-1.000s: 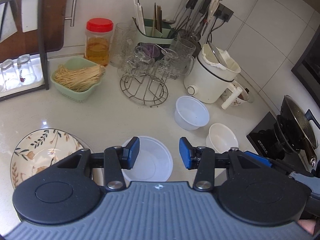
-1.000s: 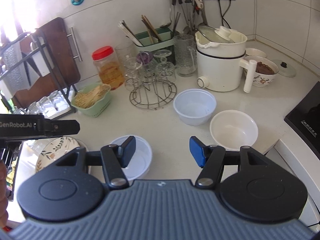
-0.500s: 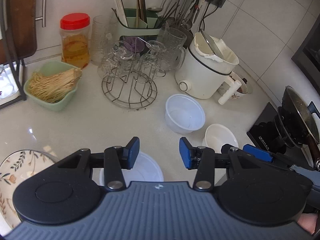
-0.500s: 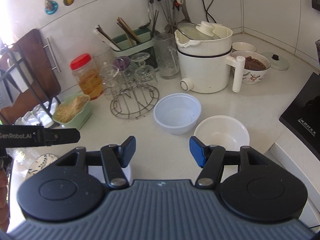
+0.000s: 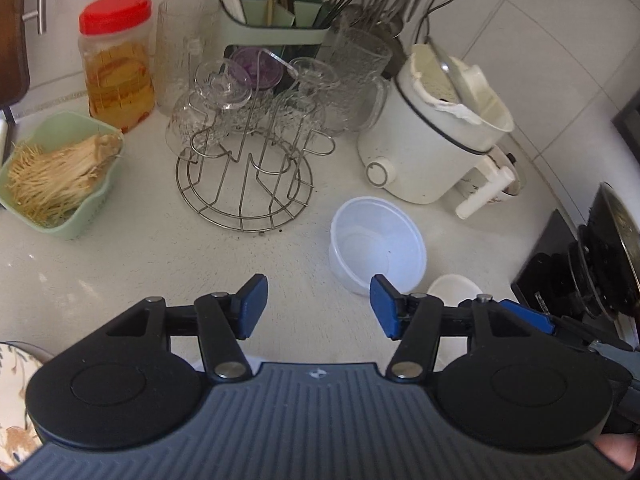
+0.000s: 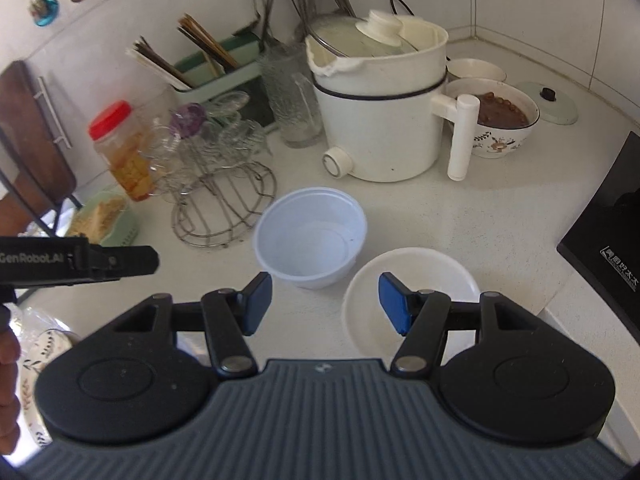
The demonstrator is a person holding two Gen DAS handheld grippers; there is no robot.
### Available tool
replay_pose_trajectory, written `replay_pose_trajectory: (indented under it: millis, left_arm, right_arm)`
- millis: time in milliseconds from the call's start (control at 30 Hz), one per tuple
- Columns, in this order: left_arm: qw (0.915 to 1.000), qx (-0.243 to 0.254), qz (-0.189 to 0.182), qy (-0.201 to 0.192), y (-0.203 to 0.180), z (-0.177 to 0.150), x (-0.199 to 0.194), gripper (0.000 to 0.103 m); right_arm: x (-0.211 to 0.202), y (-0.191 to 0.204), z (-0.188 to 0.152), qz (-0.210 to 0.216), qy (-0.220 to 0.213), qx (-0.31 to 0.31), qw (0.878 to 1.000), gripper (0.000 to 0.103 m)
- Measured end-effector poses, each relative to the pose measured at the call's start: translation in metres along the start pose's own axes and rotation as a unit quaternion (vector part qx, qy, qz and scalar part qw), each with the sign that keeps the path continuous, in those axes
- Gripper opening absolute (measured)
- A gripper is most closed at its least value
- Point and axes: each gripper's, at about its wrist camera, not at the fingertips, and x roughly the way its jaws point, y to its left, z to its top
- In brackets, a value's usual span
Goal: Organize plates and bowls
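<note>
I look down on a pale speckled counter in a white-tiled corner. My left gripper is opening its jaws over bare counter, nothing between them. My right gripper stands parted and empty. The translucent plastic bowl sits just beside the white bowl, before the white cooker; a floral plate lies at the left edge.

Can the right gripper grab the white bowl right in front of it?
Probably yes. The right gripper is open with nothing between its fingers, and the white bowl sits just ahead on the bare counter. Nothing blocks the way; the clear plastic bowl stands beside it, apart.
</note>
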Motion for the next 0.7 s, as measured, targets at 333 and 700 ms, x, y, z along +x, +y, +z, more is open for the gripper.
replay_pose_trajectory:
  millis: [333,700]
  left_arm:
    - [0.9995,-0.007,0.003,0.032,-0.004,0.030,0.061,0.063]
    - [0.9967,0.009,-0.007,0.081,-0.024,0.042,0.116,0.060]
  right_arm:
    - [0.058,-0.023,0.035,-0.004,0.024,0.026,0.999,0.060]
    - [0.109,-0.041,0.048,0.000,0.054,0.018,0.998,0.034]
